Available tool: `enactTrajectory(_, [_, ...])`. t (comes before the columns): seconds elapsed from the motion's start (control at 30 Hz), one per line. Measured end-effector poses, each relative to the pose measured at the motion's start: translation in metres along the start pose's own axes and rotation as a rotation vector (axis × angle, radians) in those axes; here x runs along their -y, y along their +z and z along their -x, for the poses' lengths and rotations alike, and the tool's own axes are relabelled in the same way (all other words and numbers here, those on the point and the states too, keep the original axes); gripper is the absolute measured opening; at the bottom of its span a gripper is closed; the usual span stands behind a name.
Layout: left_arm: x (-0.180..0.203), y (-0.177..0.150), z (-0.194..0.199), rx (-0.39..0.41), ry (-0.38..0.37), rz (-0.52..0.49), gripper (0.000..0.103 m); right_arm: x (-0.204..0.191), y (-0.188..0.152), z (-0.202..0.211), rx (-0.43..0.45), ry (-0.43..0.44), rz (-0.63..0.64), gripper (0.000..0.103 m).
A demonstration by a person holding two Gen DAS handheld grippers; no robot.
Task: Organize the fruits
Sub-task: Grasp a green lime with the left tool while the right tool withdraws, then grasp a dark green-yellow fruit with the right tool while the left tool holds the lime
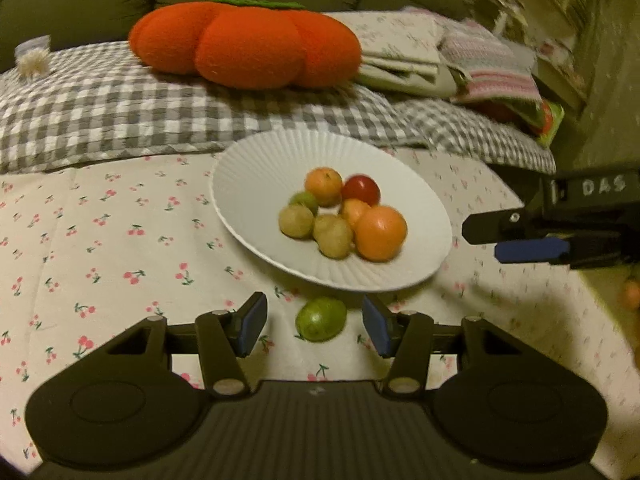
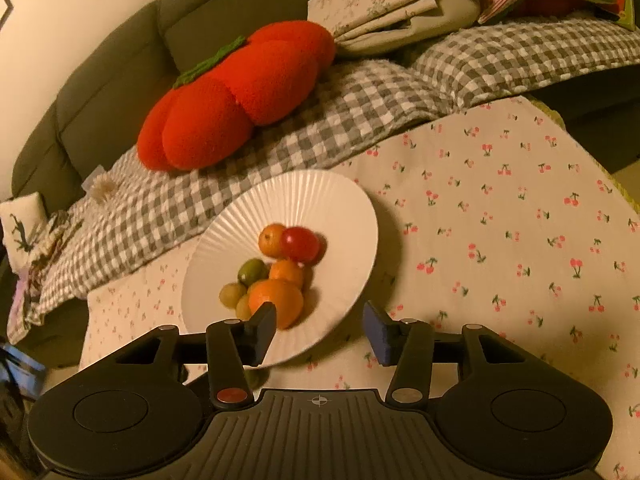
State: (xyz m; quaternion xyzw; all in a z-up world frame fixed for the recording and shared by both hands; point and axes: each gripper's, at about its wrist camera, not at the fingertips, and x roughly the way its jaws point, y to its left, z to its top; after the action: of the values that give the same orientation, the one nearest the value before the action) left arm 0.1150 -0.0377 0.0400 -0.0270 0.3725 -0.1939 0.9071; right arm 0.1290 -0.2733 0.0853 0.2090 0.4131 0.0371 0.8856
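Just beside the near rim of the white plate, a green fruit lies alone on the cherry-print cloth, between the spread, empty fingers of the left hand-held gripper. On the plate sit the other fruits: oranges, a red one, a green one and yellowish ones. Over the plate's near edge, the right hand-held gripper is open and empty; beyond the plate lies a red tomato cushion.
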Motion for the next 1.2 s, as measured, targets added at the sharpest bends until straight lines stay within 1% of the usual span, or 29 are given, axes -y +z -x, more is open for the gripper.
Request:
enactTrajectory(0.17, [0.007,-0.007,-0.014,-0.026,-0.001,-0.033,0.051,0.000,-0.017,0.003,-0.051,0.000,-0.002,0.051])
enactTrajectory(0.3, [0.012,-0.010,-0.020,-0.034,0.001,-0.052,0.049,0.001,-0.024,0.003,-0.062,-0.014,0.036,0.051])
enactTrajectory(0.4, [0.012,-0.009,-0.024,-0.032,0.005,-0.046,0.045,0.009,-0.025,-0.001,-0.069,-0.035,0.024,0.051])
enactTrajectory(0.43, [0.011,-0.009,-0.025,-0.029,0.005,-0.043,0.041,0.012,-0.025,-0.001,-0.072,-0.039,0.016,0.051])
enactTrajectory(0.47, [0.011,-0.009,-0.026,-0.029,0.008,-0.040,0.034,0.014,-0.025,-0.001,-0.074,-0.042,0.010,0.051])
enactTrajectory(0.5, [0.010,-0.008,-0.026,-0.027,0.014,-0.038,0.031,0.016,-0.025,-0.002,-0.075,-0.044,0.008,0.051])
enactTrajectory(0.53, [0.009,-0.008,-0.026,-0.028,0.012,-0.036,0.031,0.017,-0.026,-0.002,-0.075,-0.047,0.009,0.051])
enactTrajectory(0.67, [0.003,-0.006,-0.021,-0.024,0.026,-0.012,0.031,0.017,-0.029,-0.003,-0.082,-0.051,0.021,0.051])
enactTrajectory(0.8, [-0.010,-0.002,-0.008,-0.013,0.039,0.051,0.031,0.011,-0.032,-0.004,-0.096,-0.032,0.042,0.051])
enactTrajectory(0.87, [-0.016,0.000,0.000,-0.004,0.061,0.076,0.031,0.006,-0.036,-0.005,-0.103,-0.019,0.067,0.051])
enactTrajectory(1.0, [-0.032,0.001,0.014,-0.008,0.101,0.153,0.031,-0.011,-0.047,-0.011,-0.130,0.010,0.132,0.051])
enactTrajectory(1.2, [-0.047,-0.004,0.028,-0.028,0.179,0.178,0.031,-0.042,-0.064,-0.018,-0.156,0.076,0.242,0.051])
